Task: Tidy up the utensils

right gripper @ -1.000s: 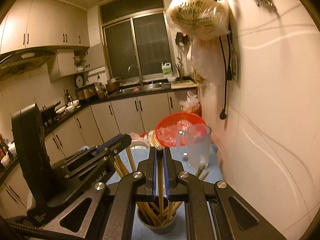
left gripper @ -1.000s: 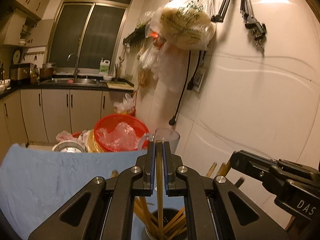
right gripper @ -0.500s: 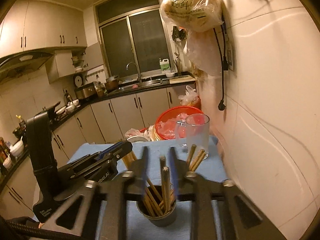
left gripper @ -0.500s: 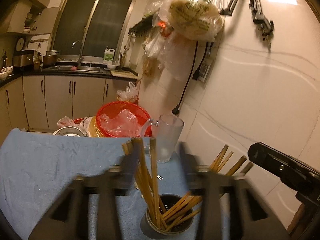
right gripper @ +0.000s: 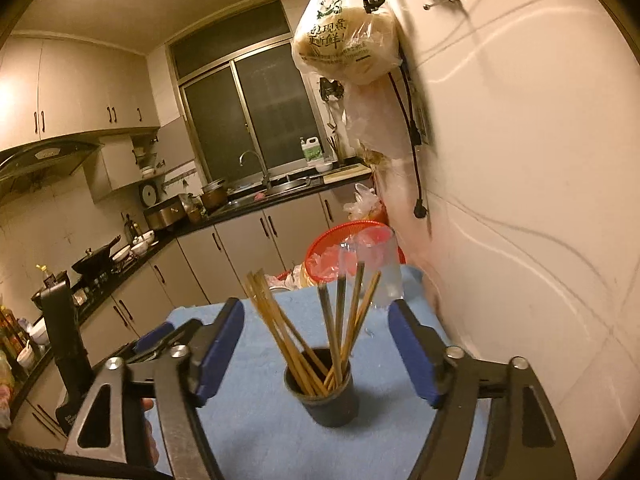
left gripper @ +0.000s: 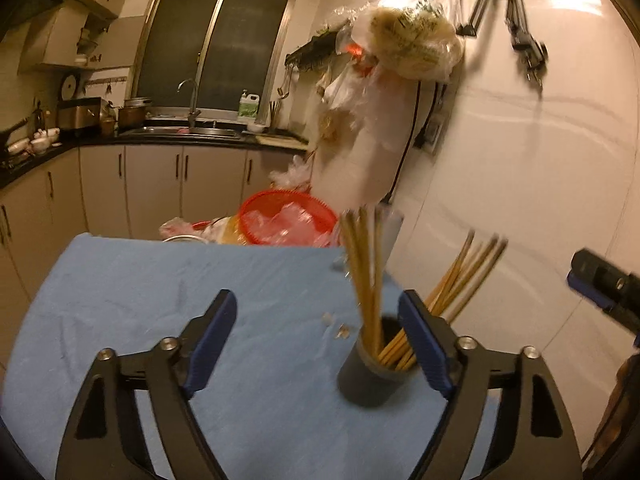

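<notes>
Wooden chopsticks (right gripper: 320, 336) now all stand loose in the dark round holder (right gripper: 322, 396), fanned in two bunches: one leaning to 11 o'clock, one to 1 o'clock. A second ago each tong was clenched on a single stick above the holder; now both jaws have just been opening and nothing sits between the pads. Left gripper (left gripper: 318, 342): released, empty, the holder at its 3 o'clock, right jaw overlapping the rim in view. Right gripper (right gripper: 316, 348): released, empty, the holder centred between its jaws but not touched. Both views show the holder smaller and lower than before, so the hands have pulled back. The holder rests on the blue cloth (left gripper: 140, 280), with a glass mug (right gripper: 380, 268) at its 1 o'clock and a red basket (left gripper: 288, 216) beyond that. No stray sticks visible on the cloth. Judgement: both sticks dropped in fine, so this placement step is done and the task looks near finished.
</notes>
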A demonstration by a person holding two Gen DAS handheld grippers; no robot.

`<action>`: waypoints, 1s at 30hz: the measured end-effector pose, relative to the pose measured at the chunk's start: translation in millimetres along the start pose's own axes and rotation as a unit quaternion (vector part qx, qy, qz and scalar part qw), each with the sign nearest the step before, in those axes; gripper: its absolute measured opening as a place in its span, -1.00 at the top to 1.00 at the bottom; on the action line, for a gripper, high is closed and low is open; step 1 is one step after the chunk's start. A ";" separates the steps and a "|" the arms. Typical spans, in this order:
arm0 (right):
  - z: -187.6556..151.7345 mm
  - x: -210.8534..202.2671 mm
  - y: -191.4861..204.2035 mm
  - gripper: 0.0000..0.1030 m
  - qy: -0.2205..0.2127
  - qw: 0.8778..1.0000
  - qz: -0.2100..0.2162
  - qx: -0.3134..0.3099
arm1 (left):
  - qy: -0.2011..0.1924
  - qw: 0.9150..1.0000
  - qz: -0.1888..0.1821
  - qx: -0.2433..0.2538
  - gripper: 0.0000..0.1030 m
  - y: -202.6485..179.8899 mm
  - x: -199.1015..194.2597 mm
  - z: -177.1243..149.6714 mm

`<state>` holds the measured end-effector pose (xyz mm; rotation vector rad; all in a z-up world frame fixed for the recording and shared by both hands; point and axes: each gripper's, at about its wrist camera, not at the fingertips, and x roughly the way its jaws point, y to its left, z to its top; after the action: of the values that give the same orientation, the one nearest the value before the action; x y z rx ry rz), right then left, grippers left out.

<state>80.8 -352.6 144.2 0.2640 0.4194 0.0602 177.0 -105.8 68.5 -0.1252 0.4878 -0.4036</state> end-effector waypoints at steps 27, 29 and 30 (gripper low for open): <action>-132.1 -27.1 60.7 -1.00 0.063 0.990 -0.031 -0.120 | 0.029 0.985 0.165 0.038 -1.00 15.4 -87.3 -95.0; -133.3 -32.0 58.6 -1.00 0.061 0.991 -0.024 -0.119 | 0.022 0.983 0.177 0.041 -1.00 10.0 -92.7 -95.1; -133.6 -33.7 58.3 -1.00 0.060 0.991 -0.025 -0.120 | 0.019 0.982 0.184 0.044 -1.00 6.9 -95.7 -95.8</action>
<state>-4.9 -268.0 55.4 0.0132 0.5335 0.0774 56.3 -62.7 24.2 0.0586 0.5182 -0.0653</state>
